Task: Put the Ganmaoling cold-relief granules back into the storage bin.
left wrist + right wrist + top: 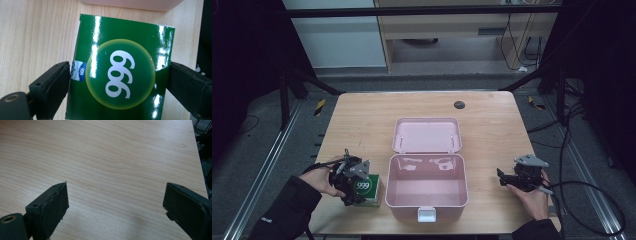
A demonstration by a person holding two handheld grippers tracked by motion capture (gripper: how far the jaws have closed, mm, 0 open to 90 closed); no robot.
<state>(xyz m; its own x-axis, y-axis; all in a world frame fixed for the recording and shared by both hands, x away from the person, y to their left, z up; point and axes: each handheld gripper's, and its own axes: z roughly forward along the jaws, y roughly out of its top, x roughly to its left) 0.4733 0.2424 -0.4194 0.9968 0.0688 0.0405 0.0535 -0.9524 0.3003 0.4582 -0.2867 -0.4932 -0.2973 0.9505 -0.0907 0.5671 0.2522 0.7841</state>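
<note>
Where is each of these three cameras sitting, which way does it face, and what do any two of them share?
High view: above the person's side, looking forward and down on the table; both forearms show.
Left gripper view: on the left gripper, looking down at the green box between its jaws.
Right gripper view: on the right gripper, facing bare tabletop, jaws apart.
Shared: high and left gripper views both show the green box and pink case.

Green box [120, 75] cut off at the left gripper view's lower edge, pink case [132, 3] cropped at its top, small label print [80, 71] unreadable
</note>
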